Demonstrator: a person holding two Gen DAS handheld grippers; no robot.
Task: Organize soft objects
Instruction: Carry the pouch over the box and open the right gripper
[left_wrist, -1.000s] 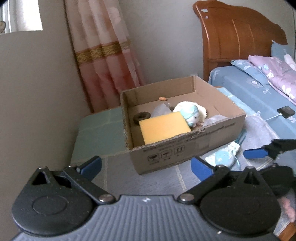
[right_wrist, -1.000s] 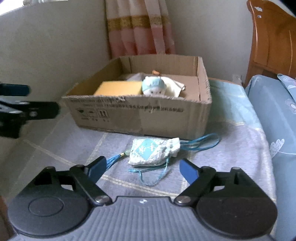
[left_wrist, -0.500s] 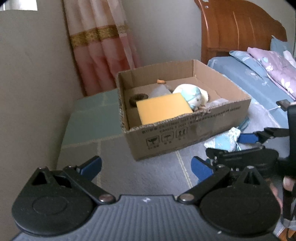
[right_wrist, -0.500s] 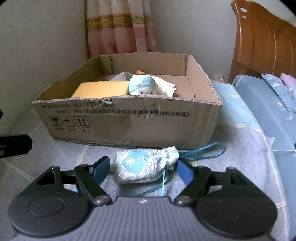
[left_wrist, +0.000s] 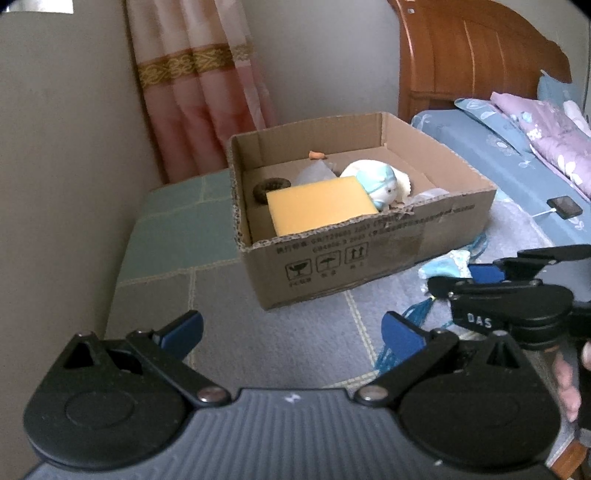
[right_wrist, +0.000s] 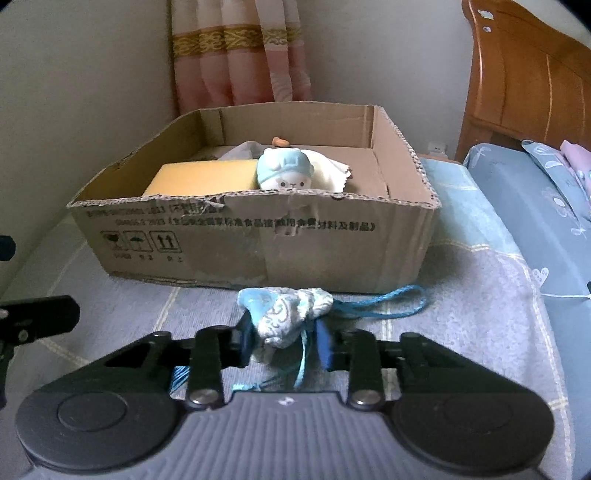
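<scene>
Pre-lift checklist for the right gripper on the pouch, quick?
1. Right gripper pinching the pouch; jaws have just been closing: ok.
2. Grip centred: not ok, only the near end is caught.
3. Blue cord trailing loose beside the pouch: not ok.
4. Free space in the cardboard box, right of the plush toy: ok.
5. Left gripper open, apart: ok.
6. Pouch off the blanket: cannot tell.
</scene>
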